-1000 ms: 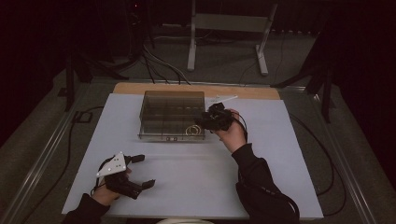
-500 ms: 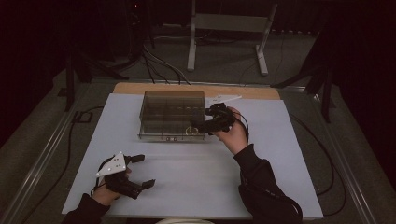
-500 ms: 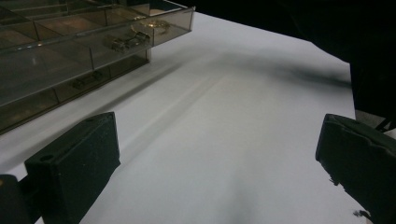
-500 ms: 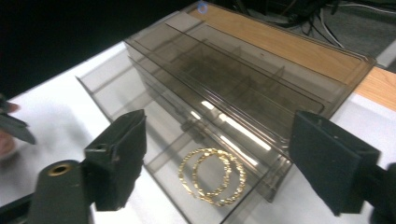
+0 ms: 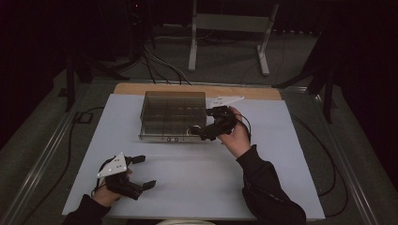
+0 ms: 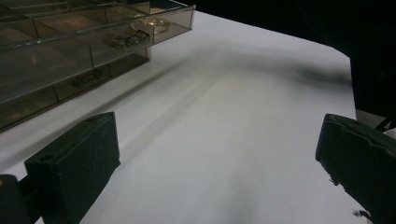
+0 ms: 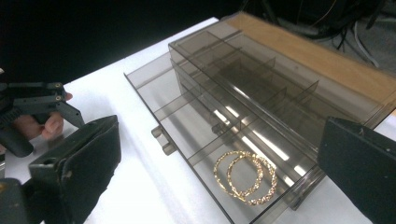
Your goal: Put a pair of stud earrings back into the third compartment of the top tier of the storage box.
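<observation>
A smoky clear compartment box (image 5: 172,137) stands on the white table top, toward the back. Two gold bangles (image 7: 245,178) lie overlapping in its near right compartment (image 5: 193,130). My right gripper (image 5: 200,133) hovers just above that corner. Its jaws have just been opening and now stand wide in the right gripper view (image 7: 217,158), with nothing pressed between them. My left gripper (image 5: 146,172) rests near the front left of the table, open, its jaws wide over bare surface (image 6: 219,158). In the left gripper view the box (image 6: 56,51) and the bangles (image 6: 152,23) sit at top left.
A bare wooden strip (image 5: 253,92) runs along the table's far edge behind the box. Two small clasps (image 5: 171,139) stick out of the box's front wall. Cables (image 5: 80,117) trail off the left side, and a metal stand (image 5: 230,28) is on the floor beyond.
The right gripper has lifted slightly and drawn back from the box's corner, and its jaws have spread. The bangles stay in the compartment. The left hand has not moved.
</observation>
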A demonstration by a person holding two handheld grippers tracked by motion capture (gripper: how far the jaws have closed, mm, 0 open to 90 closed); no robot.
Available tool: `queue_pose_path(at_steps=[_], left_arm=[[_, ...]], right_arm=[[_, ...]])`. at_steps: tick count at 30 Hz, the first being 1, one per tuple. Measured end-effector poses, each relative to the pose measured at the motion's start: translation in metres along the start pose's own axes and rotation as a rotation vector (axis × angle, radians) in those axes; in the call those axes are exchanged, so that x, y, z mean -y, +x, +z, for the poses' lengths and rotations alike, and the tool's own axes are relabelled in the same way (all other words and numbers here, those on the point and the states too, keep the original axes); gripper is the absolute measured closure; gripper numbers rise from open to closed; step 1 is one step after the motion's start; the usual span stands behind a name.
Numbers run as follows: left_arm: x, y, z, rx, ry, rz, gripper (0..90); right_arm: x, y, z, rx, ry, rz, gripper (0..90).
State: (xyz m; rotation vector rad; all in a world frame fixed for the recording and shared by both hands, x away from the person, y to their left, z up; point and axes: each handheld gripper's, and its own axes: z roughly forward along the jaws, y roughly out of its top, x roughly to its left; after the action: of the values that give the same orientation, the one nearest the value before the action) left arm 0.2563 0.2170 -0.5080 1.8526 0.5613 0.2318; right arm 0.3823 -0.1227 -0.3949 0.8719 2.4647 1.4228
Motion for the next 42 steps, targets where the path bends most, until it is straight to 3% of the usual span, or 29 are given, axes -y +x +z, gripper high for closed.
queue_pose_path(at_steps=[7, 15, 21, 33, 42], left_arm=[[0.0, 0.0, 0.0, 0.001, 0.002, 0.003, 0.5], [0.0, 0.0, 0.0, 0.0, -0.001, -0.002, 0.5], [0.0, 0.0, 0.0, 0.0, -0.003, -0.004, 0.5], [0.0, 0.0, 0.0, 0.001, -0.001, 0.0, 0.5], [0.0, 0.0, 0.0, 0.003, -0.002, -0.001, 0.5]], right_arm=[[0.005, 0.005, -0.007, 0.009, 0.002, -0.014, 0.0], [0.029, 0.007, -0.011, 0.018, 0.019, -0.019, 0.0], [0.051, 0.006, -0.015, 0.02, -0.004, -0.01, 0.0], [0.106, 0.003, -0.022, 0.007, 0.022, 0.014, 0.0], [0.147, -0.004, -0.042, 0.028, -0.007, 0.026, 0.0]])
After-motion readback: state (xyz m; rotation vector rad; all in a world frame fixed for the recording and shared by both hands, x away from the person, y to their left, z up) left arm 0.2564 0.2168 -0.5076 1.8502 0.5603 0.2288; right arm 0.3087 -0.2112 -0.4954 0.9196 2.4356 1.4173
